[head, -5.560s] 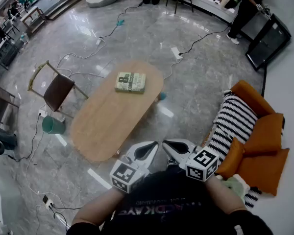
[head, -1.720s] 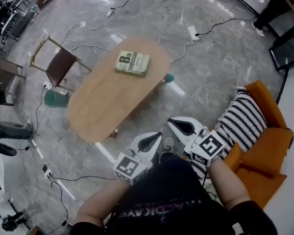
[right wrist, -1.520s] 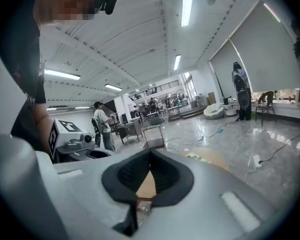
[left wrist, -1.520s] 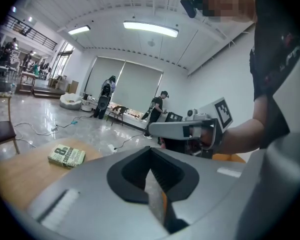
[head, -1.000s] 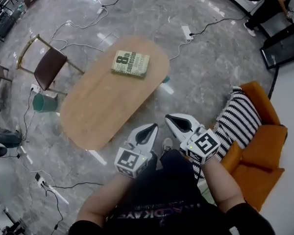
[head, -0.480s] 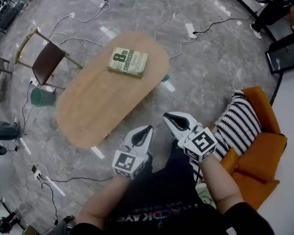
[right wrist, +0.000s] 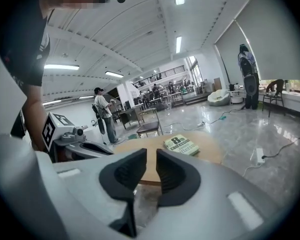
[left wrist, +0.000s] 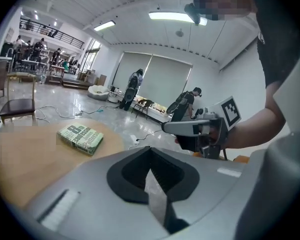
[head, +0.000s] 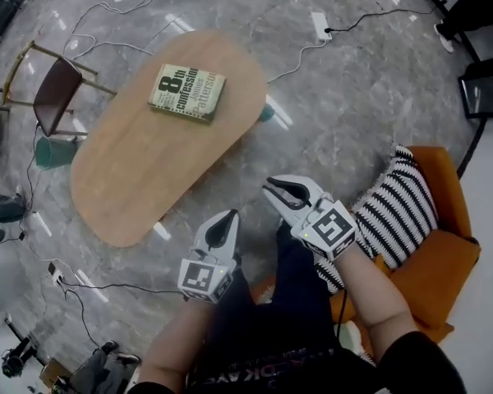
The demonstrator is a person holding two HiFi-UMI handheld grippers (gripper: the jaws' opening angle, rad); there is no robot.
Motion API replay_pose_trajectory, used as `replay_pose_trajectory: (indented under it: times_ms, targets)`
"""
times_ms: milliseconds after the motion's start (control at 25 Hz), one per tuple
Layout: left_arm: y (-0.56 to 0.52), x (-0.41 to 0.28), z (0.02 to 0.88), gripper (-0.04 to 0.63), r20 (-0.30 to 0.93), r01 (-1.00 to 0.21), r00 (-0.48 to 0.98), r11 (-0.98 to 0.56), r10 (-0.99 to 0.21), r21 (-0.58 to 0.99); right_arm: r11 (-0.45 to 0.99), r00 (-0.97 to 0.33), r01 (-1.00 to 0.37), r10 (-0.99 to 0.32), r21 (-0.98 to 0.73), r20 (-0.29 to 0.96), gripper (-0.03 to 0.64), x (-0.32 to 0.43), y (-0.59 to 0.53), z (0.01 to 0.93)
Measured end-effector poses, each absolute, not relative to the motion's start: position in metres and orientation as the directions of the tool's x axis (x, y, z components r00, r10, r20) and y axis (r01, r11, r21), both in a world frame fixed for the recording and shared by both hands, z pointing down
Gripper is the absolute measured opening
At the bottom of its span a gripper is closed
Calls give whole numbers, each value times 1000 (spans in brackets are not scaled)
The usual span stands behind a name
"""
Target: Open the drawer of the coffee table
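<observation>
The oval wooden coffee table (head: 140, 171) stands on the grey floor with a green book (head: 186, 93) on its far end. No drawer shows in any view. My left gripper (head: 228, 220) hangs shut and empty off the table's near right edge. My right gripper (head: 271, 189) is beside it, its jaws opening to a narrow gap with nothing between them. In the right gripper view the table (right wrist: 210, 151) and book (right wrist: 181, 144) lie ahead past the jaws (right wrist: 151, 156). The left gripper view shows the tabletop (left wrist: 30, 154), the book (left wrist: 80, 138) and the right gripper (left wrist: 190, 128).
A brown chair (head: 53, 89) and a green bin (head: 51, 150) stand left of the table. An orange sofa (head: 440, 253) with a striped cushion (head: 394, 212) is at the right. Cables and a power strip (head: 320, 25) lie on the floor beyond.
Both grippers have sunk and come nearer the table's near right edge. The right jaws have parted a little. The left stays shut.
</observation>
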State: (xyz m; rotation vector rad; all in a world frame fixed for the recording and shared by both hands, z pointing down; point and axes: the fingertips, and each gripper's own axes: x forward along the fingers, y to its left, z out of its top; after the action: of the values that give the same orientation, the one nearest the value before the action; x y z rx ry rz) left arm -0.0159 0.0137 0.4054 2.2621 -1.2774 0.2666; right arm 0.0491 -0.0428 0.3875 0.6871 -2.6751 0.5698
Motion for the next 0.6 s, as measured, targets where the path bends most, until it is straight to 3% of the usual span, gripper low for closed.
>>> replay_pose_trajectory:
  times_ms: [600]
  targets:
    - [-51,26,561,21,472,-854,520,-422,-712,305,800,-814,-531,-390,-279,429,107,100,-121,568]
